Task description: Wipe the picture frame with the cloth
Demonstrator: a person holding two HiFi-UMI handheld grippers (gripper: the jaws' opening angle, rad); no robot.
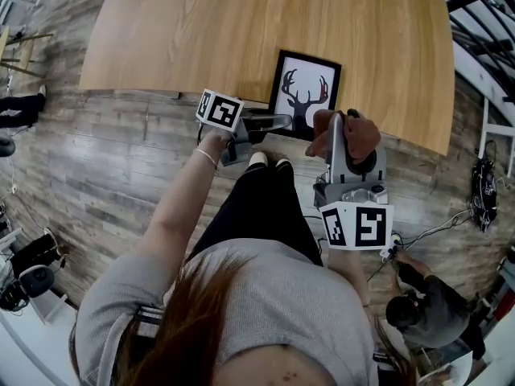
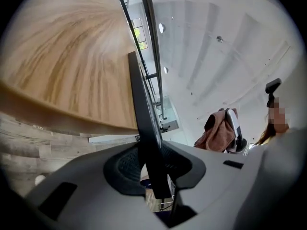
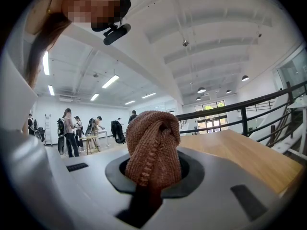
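Two grips: the left gripper (image 1: 275, 122) pinches the picture frame (image 1: 304, 93) by its thin edge between its fingers; the right gripper (image 1: 346, 125) squeezes the soft cloth (image 3: 153, 147). The frame seems stiff and light (its glass maybe fragile), so the rim is a good hold.

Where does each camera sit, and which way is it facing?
Head view: on the person's head, facing steeply down at the picture frame and table; hair, arms, legs, left gripper, right gripper show.
Left gripper view: on the left gripper, facing along its jaws, shut on the frame's edge.
Right gripper view: on the right gripper, facing along its jaws, shut on the cloth; hair shows.
Shared: head and left gripper views show the cloth.
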